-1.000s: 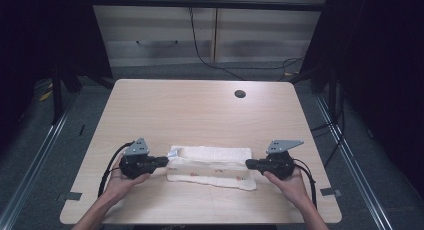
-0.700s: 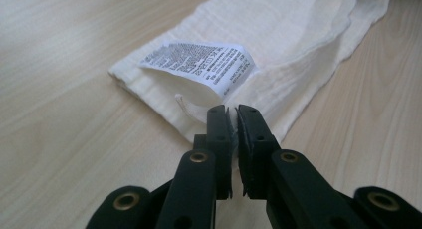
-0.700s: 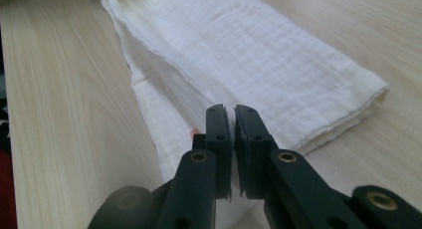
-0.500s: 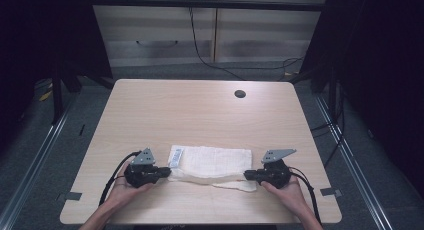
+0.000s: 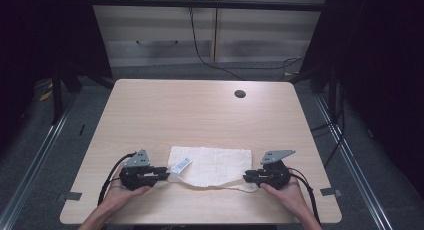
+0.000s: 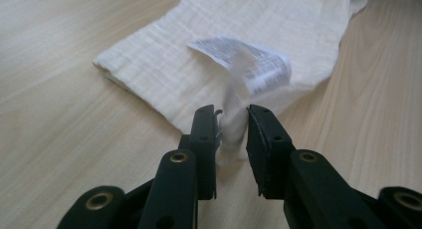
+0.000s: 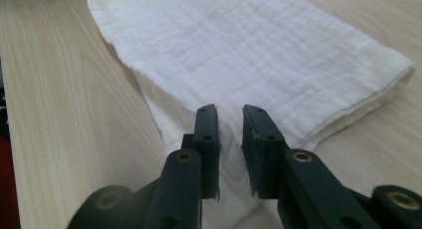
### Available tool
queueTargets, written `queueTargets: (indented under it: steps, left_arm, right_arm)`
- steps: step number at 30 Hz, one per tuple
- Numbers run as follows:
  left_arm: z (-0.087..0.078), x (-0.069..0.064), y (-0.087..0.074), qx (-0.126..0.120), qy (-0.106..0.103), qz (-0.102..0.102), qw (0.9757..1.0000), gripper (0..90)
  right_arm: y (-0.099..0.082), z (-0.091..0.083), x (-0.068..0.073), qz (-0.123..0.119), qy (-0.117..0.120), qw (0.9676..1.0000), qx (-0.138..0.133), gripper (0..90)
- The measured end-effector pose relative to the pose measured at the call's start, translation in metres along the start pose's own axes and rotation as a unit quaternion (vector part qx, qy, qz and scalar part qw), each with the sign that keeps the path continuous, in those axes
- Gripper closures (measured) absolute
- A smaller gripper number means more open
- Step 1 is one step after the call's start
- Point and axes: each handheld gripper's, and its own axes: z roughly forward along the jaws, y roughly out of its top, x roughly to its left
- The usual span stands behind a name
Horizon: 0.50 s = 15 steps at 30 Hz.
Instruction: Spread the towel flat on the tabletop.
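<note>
High view: folded white cloth (image 5: 212,165) lies flat on the table (image 5: 200,115), near the front edge, roughly centred between the two hands. L gripper (image 5: 161,173) sits at the cloth's left end, front-left part of the table; R gripper (image 5: 248,177) at the cloth's right front corner. A white care tag (image 5: 181,165) sticks up at the cloth's left end, just by the L tips. Dark round grommet hole (image 5: 240,94) near the back edge, right of centre. Cables trail from both grippers toward the front edge.

L gripper view: jaws have just been opening, now parted. A pinched-up bit of cloth (image 6: 259,40) corner plus the tag (image 6: 249,64) stand in the gap; fabric touches the left-hand pad, clear gap to the other pad, so not clamped. Tag has rows of small black print, too blurred to read; no brand legible.

R gripper view: jaws have also just been opening, now parted w/ a clear gap. Cloth (image 7: 249,50) lies under and ahead of the tips; lower layer runs between the jaws, pads not pressing on it. Folded edge w/ stacked layers shows at the view's right. No writing here.
</note>
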Motion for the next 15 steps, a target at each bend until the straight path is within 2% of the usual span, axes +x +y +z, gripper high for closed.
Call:
queueTargets:
  steps: [5,7,10,15]
  left_arm:
    - [-0.008,0.008,0.001,-0.02,0.012,-0.02,0.9995,69.8]
    - [-0.01,0.011,0.002,-0.024,0.025,-0.024,0.9991,69.4]
    - [-0.013,0.018,0.004,-0.032,0.036,-0.037,0.9982,69.2]
    - [-0.005,0.028,0.012,-0.031,0.043,-0.052,0.9973,68.7]
  right_arm:
    - [0.003,-0.008,-0.001,0.008,-0.002,0.9997,-0.021,69.2]
    - [0.004,-0.011,-0.001,0.013,-0.005,0.9996,-0.026,69.0]
    - [0.006,-0.012,-0.003,0.015,-0.01,0.9994,-0.031,70.0]
    - [0.015,-0.003,-0.013,0.017,-0.018,0.9993,-0.028,73.3]
